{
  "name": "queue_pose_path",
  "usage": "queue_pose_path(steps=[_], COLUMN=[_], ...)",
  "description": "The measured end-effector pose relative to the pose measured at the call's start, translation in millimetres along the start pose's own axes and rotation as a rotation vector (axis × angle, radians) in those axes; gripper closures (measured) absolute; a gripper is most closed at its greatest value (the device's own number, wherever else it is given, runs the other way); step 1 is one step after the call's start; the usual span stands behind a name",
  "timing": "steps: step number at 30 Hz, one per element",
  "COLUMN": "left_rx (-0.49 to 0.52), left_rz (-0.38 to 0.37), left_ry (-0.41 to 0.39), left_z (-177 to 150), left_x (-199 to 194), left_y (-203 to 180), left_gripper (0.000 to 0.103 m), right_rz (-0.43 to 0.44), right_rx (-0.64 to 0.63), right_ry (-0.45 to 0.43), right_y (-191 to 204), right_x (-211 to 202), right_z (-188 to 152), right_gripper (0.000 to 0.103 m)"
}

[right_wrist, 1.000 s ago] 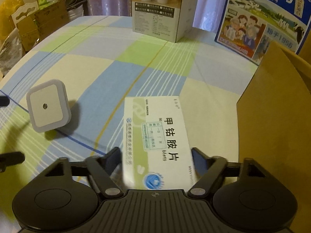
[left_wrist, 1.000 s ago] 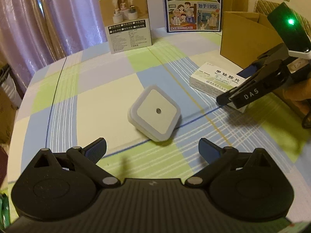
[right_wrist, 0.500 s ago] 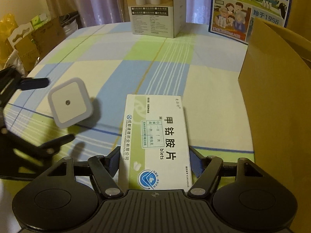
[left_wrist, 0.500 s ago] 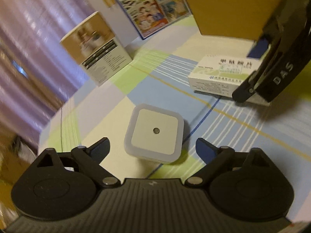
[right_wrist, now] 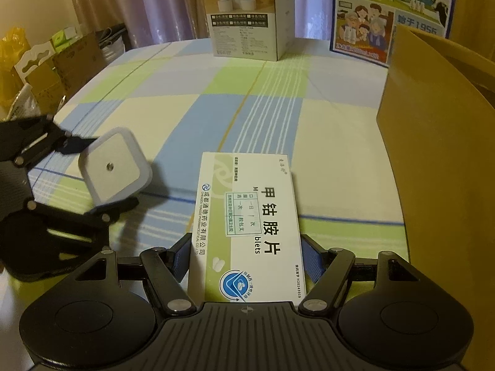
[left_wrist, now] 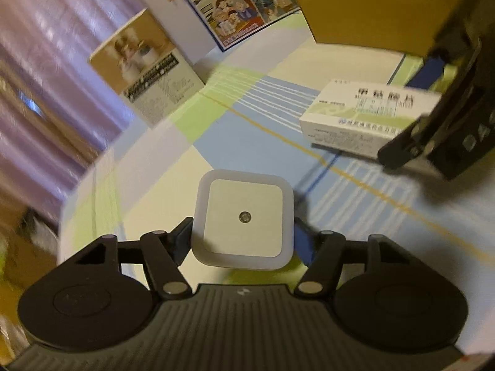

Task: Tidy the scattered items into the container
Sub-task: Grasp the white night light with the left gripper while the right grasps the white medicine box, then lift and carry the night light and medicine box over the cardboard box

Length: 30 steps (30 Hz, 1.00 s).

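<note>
A white square night light (left_wrist: 243, 216) sits between my left gripper's (left_wrist: 243, 238) blue pads. The jaws are closing and both pads touch its sides. In the right wrist view the night light (right_wrist: 114, 167) is tilted in the left gripper (right_wrist: 92, 179), just above the checked tablecloth (right_wrist: 185, 108). My right gripper (right_wrist: 246, 258) is shut on a white-and-green medicine box (right_wrist: 247, 216), pads on its long sides. In the left wrist view one of its black fingers (left_wrist: 433, 142) reaches across the medicine box (left_wrist: 365, 117). The brown cardboard container (right_wrist: 433, 154) stands open just right of it.
A humidifier carton (right_wrist: 244, 24) and a blue milk carton (right_wrist: 389, 15) stand at the table's far edge before purple curtains. Cardboard and bags (right_wrist: 37, 71) are piled beyond the table's left edge. The container's wall (left_wrist: 371, 6) fills the left wrist view's upper right.
My left gripper rolled, came down over the night light and narrowed its jaws from wide open onto its sides. The right gripper shifted a little with the medicine box still in it.
</note>
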<state>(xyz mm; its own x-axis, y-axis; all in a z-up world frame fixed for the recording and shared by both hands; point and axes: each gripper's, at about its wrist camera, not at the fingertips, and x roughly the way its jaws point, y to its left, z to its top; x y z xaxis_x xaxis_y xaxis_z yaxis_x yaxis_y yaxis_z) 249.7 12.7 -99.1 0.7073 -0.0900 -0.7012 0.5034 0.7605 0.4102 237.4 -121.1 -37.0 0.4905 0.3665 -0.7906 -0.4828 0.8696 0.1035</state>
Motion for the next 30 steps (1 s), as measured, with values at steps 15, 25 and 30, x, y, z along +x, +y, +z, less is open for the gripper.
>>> queue_pose_path(steps=[15,25,30], left_rx=[-0.396,-0.401,-0.411], left_rz=[-0.176,-0.166,-0.157], left_ry=[0.062,0.032,0.013], left_z=[-23,-28,-26], left_x=[-62,-55,-51], left_y=[-9,-12,-10], left_gripper=[0.042,0.041,0.036], right_rz=[-0.046,-0.058,-0.054], right_rx=[-0.101,-0.088,-0.079], right_ry=[0.055,0.052,0.039], right_y=[10,6,4], right_x=[-39,-24,-24], right_z=[-44,-48,-48], right_gripper=[0.035,0.025,0.024])
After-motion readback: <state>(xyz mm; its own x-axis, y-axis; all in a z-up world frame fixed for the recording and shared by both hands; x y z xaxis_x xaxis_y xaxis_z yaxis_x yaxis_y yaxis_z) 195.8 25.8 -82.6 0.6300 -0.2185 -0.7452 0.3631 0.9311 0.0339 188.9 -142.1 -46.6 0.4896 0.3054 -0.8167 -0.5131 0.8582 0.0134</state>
